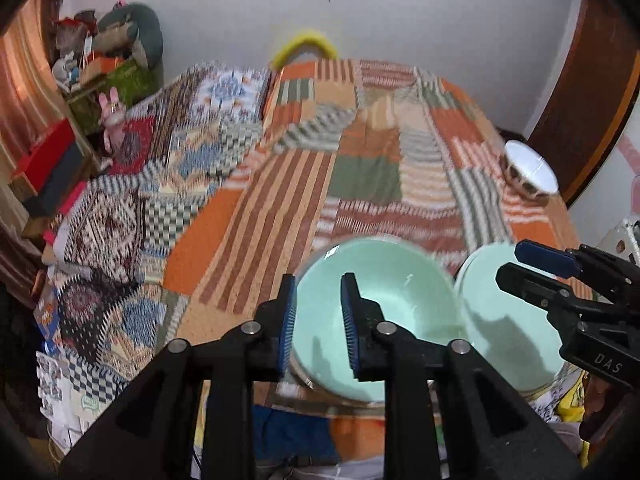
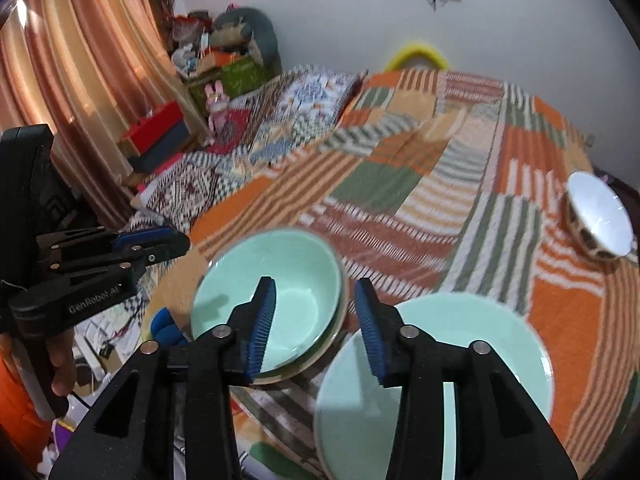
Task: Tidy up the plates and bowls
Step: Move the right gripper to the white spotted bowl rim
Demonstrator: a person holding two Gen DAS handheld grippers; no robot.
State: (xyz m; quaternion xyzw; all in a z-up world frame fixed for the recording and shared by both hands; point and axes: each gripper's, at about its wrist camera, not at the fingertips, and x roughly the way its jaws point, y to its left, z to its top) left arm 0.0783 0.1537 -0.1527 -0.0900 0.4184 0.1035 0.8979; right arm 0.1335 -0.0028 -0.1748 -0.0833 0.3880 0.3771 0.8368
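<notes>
A mint-green bowl [image 1: 384, 292] [image 2: 288, 280] sits nested in other dishes, of which only the rims show, near the front edge of the patchwork bedspread [image 1: 360, 140]. A mint-green plate [image 1: 508, 320] [image 2: 492, 320] lies just to its right. My left gripper [image 1: 318, 320] [image 2: 180, 239] hovers over the bowl's left rim, jaws apart, pads not pressing on it. My right gripper [image 2: 316, 328] [image 1: 512, 264] is open above the gap between bowl and plate, holding nothing. A white bowl with a brown pattern [image 1: 528, 172] [image 2: 596, 216] stands alone at the right edge.
The bedspread [image 2: 440, 160] stretches far beyond the dishes. Boxes and soft toys [image 2: 224, 64] pile up by the curtain [image 2: 80, 80] on the left. A yellow curved object [image 1: 304, 42] peeks over the far edge. A hand [image 2: 60, 368] holds the left gripper's handle.
</notes>
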